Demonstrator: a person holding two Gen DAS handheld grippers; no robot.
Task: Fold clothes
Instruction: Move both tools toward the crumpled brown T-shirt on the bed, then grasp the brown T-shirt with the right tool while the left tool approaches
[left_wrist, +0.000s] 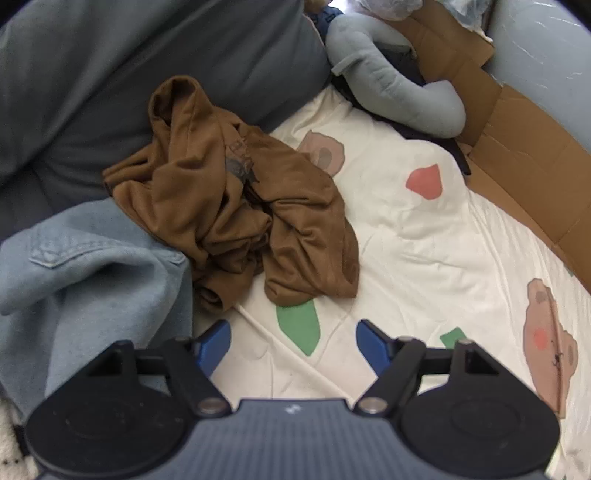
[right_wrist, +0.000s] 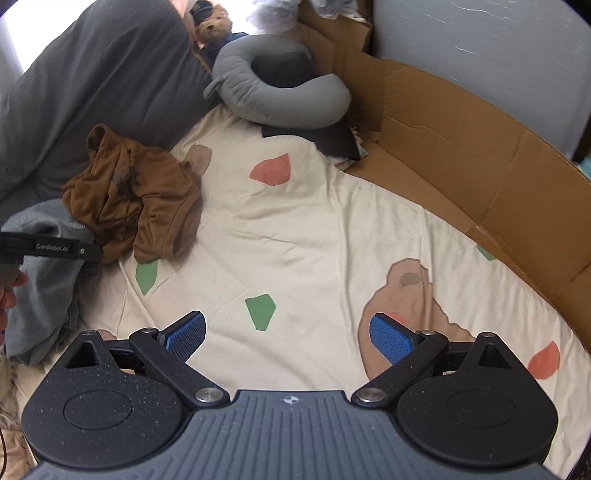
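A crumpled brown garment (left_wrist: 236, 199) lies in a heap on the cream printed bedsheet (left_wrist: 424, 251), just ahead of my left gripper (left_wrist: 293, 334), which stands open and empty over the sheet. A light blue denim garment (left_wrist: 92, 280) lies bunched to the left of the brown one. In the right wrist view the brown garment (right_wrist: 136, 199) sits far left and the denim garment (right_wrist: 40, 291) below it. My right gripper (right_wrist: 288, 330) is open over bare sheet (right_wrist: 314, 229), well to the right of the clothes. The left gripper's body (right_wrist: 48, 249) shows at the left edge, held by a hand.
A large dark grey pillow (left_wrist: 129, 74) rises behind the clothes. A grey curved neck pillow (right_wrist: 273, 92) lies at the head of the bed with a teddy bear (right_wrist: 216, 26) behind it. Flattened cardboard (right_wrist: 480, 166) lines the right side against a pale wall.
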